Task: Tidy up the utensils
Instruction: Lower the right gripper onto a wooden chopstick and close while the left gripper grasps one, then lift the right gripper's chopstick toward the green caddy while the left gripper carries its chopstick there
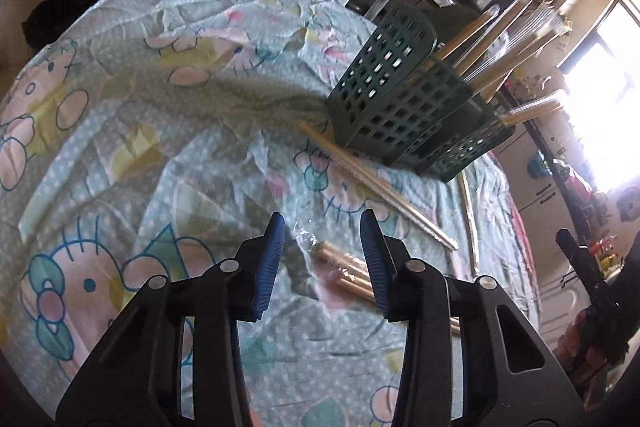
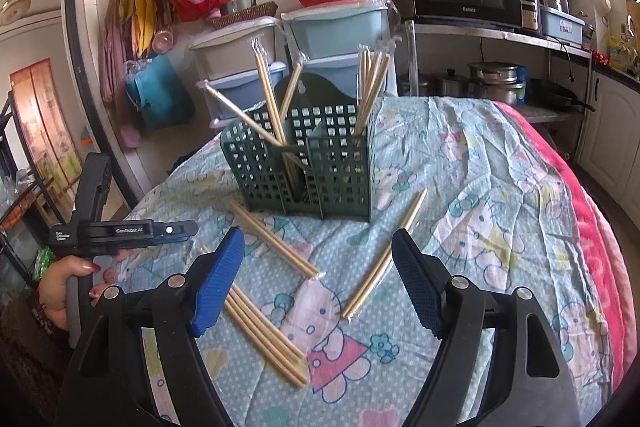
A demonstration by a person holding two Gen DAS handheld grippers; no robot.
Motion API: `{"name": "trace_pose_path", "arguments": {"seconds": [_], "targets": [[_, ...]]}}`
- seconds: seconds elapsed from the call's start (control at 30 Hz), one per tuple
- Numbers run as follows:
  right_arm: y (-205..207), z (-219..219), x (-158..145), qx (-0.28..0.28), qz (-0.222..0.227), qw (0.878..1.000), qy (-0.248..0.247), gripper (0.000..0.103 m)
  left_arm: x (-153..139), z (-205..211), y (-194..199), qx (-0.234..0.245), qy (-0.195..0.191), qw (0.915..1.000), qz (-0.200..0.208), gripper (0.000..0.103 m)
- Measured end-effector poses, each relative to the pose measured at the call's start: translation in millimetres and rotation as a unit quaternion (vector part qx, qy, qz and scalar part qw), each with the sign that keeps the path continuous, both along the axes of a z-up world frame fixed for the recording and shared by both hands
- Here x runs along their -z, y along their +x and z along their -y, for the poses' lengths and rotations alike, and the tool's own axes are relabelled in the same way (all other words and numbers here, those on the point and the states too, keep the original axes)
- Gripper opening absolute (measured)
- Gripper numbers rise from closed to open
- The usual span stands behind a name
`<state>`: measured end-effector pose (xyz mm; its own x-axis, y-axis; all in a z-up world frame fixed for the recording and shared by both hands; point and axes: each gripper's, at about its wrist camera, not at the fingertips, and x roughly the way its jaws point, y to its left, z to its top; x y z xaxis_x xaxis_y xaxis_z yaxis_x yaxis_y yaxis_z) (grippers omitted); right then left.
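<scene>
Wrapped chopsticks point(image 2: 276, 247) beside upright green caddy point(image 2: 320, 163)

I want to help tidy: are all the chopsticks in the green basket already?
No, several wrapped chopsticks lie on the tablecloth before the green basket.

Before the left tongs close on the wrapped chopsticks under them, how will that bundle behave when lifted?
The chopsticks look thin and straight, so probably stiff and light. Their clear wrapper shines, so it may slip on the pads. The left tongs stand open over one end, so the long bundle might tilt if held there.
</scene>
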<state>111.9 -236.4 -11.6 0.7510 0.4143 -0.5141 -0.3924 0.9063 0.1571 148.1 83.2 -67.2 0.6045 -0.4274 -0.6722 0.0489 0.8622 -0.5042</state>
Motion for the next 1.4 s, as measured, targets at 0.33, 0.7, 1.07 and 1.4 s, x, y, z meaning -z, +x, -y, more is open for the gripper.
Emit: {"name": "trace_pose_path", "arguments": {"seconds": [0.33,0.7,1.07,1.4], "targets": [[-5.1,0.2,23.1,-0.017,-0.04,0.999,-0.015,0.073,10.9,2.6,7.4,-0.004,0.024,0.9997,-0.008,0.024],[-18.8,-9.8,69.7,-0.059,-0.117,0.991,-0.036,0.064,17.5,-6.5,11.0,-0.02,0.024,0.9995,-0.008,0.003],[-21.9,-20.8,83.2,-0.078,-0.117,0.988,-0.071,0.037,7.9,-24.3,7.5,-0.052,0.015,0.9985,0.008,0.002],[-31.6,-7.6,81.0,-0.082,-0.121,0.987,-0.072,0.013,-4.6,-28.9,2.6,-0.054,0.006,0.9983,0.024,0.002]]}}
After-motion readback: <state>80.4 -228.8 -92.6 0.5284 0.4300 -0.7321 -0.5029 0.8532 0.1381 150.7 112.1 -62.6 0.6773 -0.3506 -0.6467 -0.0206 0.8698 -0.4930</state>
